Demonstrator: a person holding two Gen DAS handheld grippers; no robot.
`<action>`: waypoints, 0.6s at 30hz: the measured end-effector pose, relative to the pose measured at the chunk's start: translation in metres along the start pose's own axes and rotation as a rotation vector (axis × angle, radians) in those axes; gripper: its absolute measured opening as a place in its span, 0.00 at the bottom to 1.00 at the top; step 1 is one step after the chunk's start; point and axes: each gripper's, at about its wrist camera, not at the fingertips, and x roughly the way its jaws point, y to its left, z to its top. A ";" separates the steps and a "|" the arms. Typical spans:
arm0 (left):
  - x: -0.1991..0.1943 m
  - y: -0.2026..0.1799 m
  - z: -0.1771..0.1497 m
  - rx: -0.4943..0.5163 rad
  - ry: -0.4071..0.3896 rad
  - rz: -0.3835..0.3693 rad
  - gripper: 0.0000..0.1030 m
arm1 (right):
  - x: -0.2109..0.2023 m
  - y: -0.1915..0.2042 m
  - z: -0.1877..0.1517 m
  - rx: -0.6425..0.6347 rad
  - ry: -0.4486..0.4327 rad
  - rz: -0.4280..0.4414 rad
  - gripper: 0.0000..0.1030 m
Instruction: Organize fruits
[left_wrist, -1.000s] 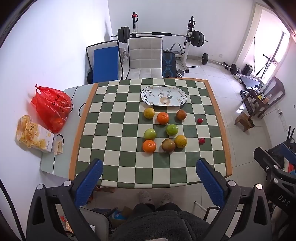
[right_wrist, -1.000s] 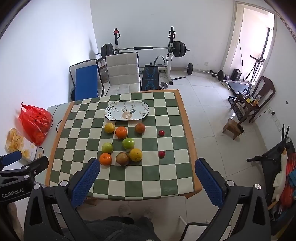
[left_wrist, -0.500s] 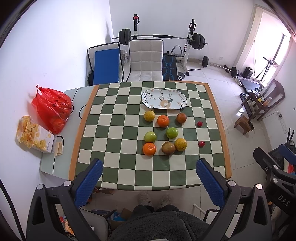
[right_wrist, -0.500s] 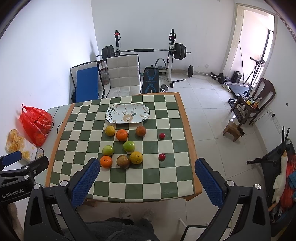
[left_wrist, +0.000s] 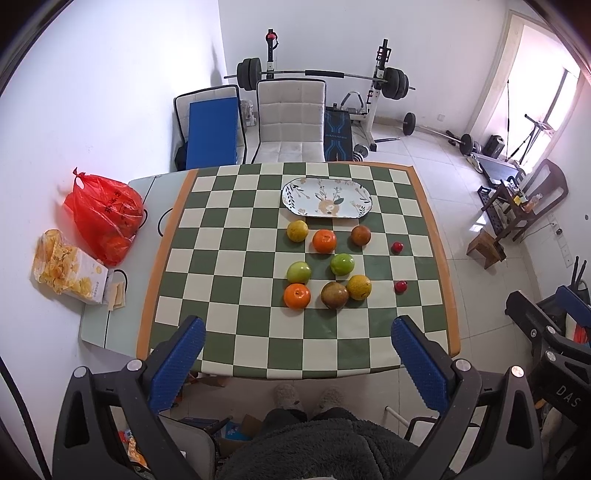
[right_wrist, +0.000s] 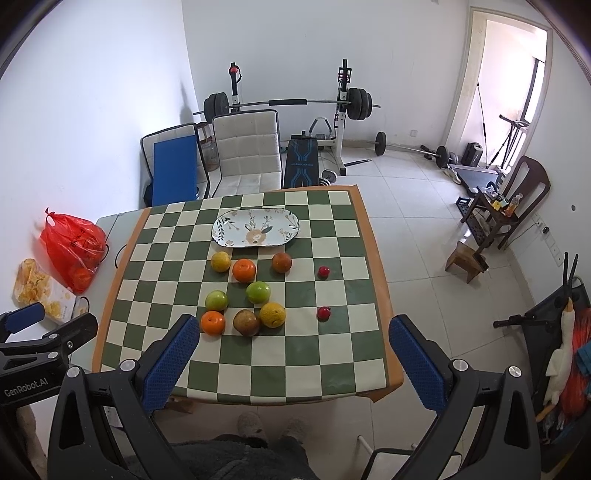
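Several fruits lie on the green-checked table (left_wrist: 229, 295): two oranges (left_wrist: 297, 295), two green apples (left_wrist: 342, 264), yellow and brown fruits (left_wrist: 359, 287), and two small red fruits (left_wrist: 400, 286). Behind them sits an empty oval plate (left_wrist: 327, 197) with a deer print. My left gripper (left_wrist: 297, 354) hangs open, high above the table's near edge. In the right wrist view the same plate (right_wrist: 256, 227) and oranges (right_wrist: 212, 322) show, and my right gripper (right_wrist: 290, 354) is open too, holding nothing.
A red plastic bag (left_wrist: 101, 216) and a snack box (left_wrist: 66, 267) rest on the grey side table at the left. A white chair (left_wrist: 291, 123) stands behind the table, with gym equipment beyond. A person's slippered feet (left_wrist: 308, 397) are below the near edge.
Both views have shifted slightly; the table sits a little lower and farther in frame. No fruit has moved and both grippers stay open.
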 end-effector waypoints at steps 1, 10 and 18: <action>-0.001 -0.001 0.000 0.002 -0.001 0.002 1.00 | 0.000 0.000 0.000 0.000 -0.001 0.000 1.00; -0.001 0.001 0.000 0.000 -0.006 -0.001 1.00 | -0.003 0.004 0.004 0.000 -0.005 0.005 1.00; -0.008 0.002 0.016 -0.002 -0.011 -0.001 1.00 | -0.008 0.004 0.006 0.004 -0.010 0.008 1.00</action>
